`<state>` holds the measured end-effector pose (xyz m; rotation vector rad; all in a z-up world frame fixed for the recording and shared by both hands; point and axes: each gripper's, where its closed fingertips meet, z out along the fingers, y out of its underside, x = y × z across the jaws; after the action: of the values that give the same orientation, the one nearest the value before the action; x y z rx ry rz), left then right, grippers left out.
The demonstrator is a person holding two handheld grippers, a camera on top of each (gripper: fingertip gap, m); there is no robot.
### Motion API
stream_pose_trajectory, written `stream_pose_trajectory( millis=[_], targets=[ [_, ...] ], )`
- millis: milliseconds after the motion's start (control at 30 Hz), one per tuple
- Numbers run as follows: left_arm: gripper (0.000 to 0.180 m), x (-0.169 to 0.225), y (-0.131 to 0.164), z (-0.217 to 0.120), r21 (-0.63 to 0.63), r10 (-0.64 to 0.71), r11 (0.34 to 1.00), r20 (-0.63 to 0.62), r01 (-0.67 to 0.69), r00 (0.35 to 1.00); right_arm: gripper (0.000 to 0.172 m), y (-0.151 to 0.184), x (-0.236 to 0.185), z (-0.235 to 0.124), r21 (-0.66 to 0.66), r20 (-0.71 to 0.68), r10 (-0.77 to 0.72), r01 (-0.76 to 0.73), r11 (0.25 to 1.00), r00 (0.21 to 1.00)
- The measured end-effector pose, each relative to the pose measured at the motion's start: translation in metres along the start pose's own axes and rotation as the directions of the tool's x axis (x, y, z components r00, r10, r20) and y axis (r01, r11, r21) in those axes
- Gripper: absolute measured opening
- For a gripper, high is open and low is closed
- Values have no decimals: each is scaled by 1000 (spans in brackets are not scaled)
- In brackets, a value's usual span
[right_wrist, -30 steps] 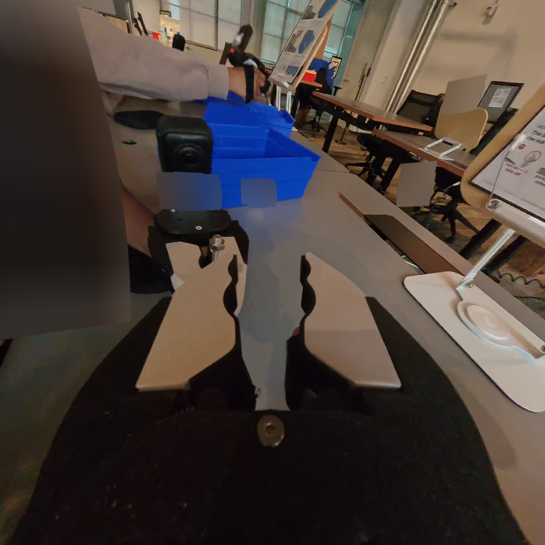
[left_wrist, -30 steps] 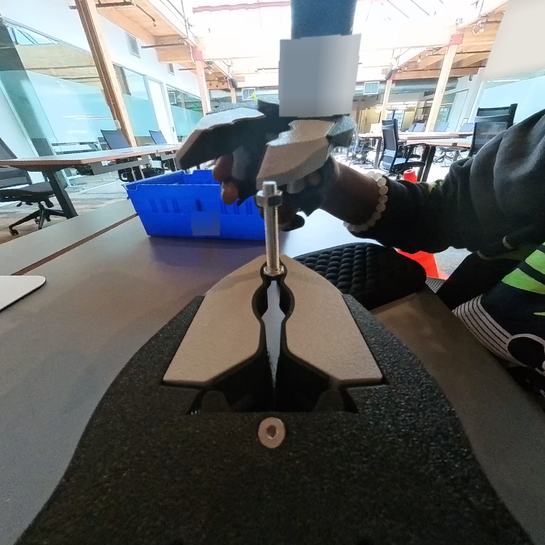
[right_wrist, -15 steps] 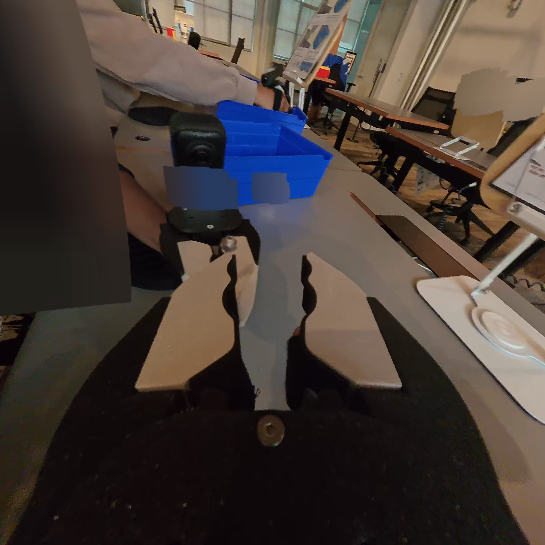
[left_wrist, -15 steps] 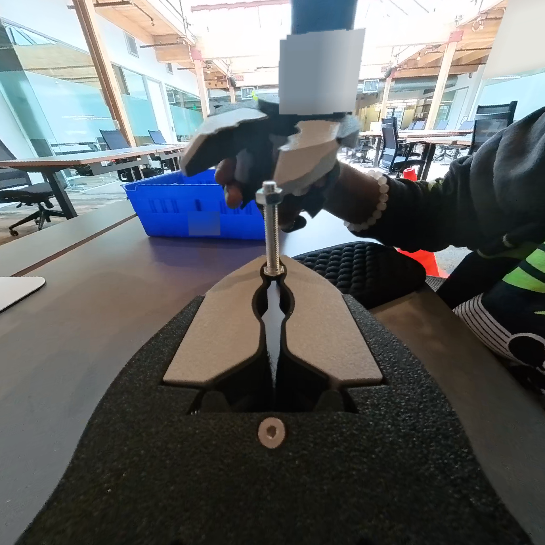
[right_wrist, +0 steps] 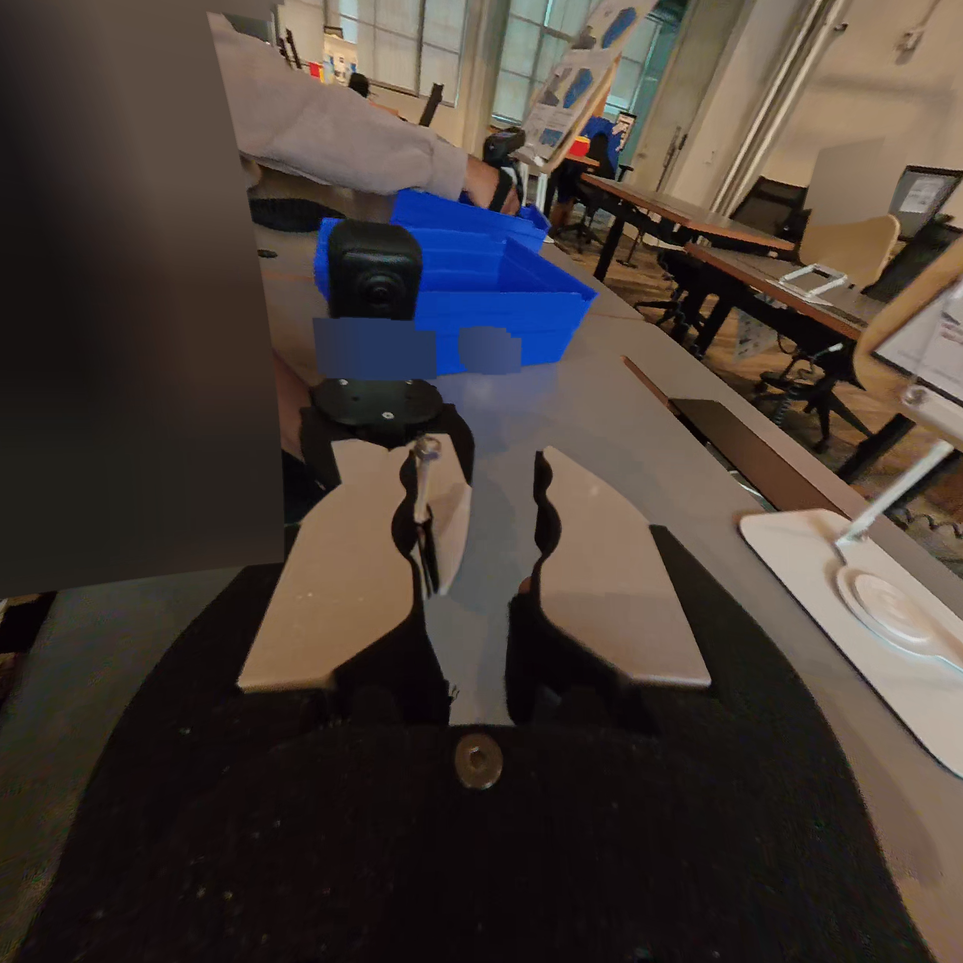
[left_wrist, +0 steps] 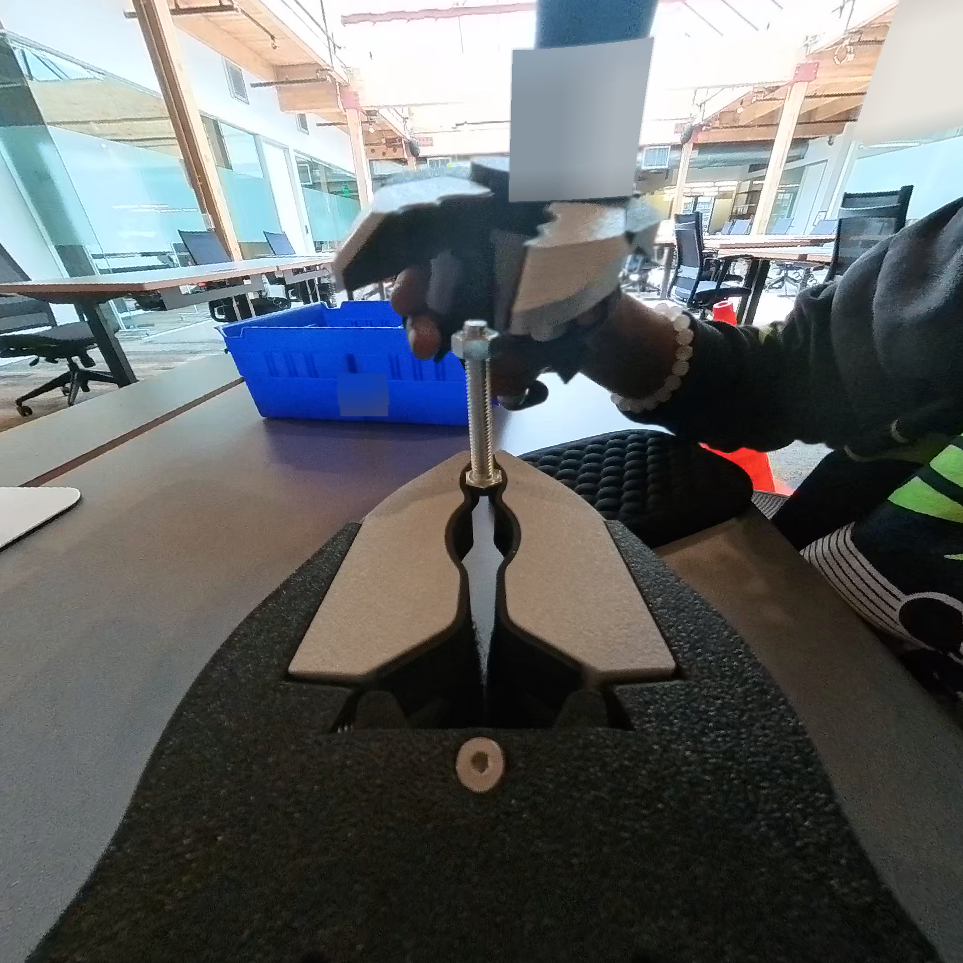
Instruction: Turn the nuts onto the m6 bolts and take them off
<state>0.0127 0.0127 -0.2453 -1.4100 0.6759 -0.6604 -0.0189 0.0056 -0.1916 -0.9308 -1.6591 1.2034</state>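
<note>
My left gripper (left_wrist: pixel 482 469) is shut on the hex lower end of a silver bolt (left_wrist: pixel 479 406), which stands upright from its fingertips above the dark table (left_wrist: pixel 156 521). A silver nut (left_wrist: pixel 474 341) sits near the bolt's top end. My right gripper (left_wrist: pixel 432 297) hangs just above and behind the nut with its jaws wide apart and nothing between them. In the right wrist view my right gripper (right_wrist: pixel 469 458) is open, and the bolt (right_wrist: pixel 423 484) with its nut (right_wrist: pixel 427 448) shows beside the left finger (right_wrist: pixel 338 573), held in the left gripper (right_wrist: pixel 424 521).
A blue bin (left_wrist: pixel 344 375) stands on the table behind the bolt; it also shows in the right wrist view (right_wrist: pixel 510 312). A white stand base (right_wrist: pixel 834 573) lies at the right. A black mesh chair back (left_wrist: pixel 641 479) is close. Another person's sleeve (right_wrist: pixel 338 140) reaches over a farther bin. Some 6 cm of space lies between my two pairs of fingers.
My right gripper has shifted a little and tilted over the nut, jaws staying open. The left gripper and bolt have not moved.
</note>
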Motion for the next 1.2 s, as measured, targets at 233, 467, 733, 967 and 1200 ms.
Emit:
stream_pose_trajectory(
  millis=[233, 467, 733, 967, 1200],
  targets=[
    [2, 0, 0, 0, 1, 0, 1000, -1, 0, 1000, 43, 5, 10, 1, -34, -29, -11, 10, 999, 1000],
    [2, 0, 0, 0, -1, 0, 1000, -1, 0, 1000, 43, -1, -4, 6, -2, 22, -17, 17, 1000, 1000],
    [2, 1, 0, 0, 1, 3, 1000, -3, -3, 1000, 41, 7, 17, -7, -30, -40, -7, 6, 1000, 999],
    [2, 2, 0, 0, -3, 7, 1000, -4, -7, 1000, 43, -3, -6, 11, -14, 27, -42, 42, 999, 999],
    [2, 1, 0, 0, -2, 5, 1000, -3, -5, 1000, 41, 0, 11, -8, -5, -15, -6, 6, 1000, 1000]
  ],
)
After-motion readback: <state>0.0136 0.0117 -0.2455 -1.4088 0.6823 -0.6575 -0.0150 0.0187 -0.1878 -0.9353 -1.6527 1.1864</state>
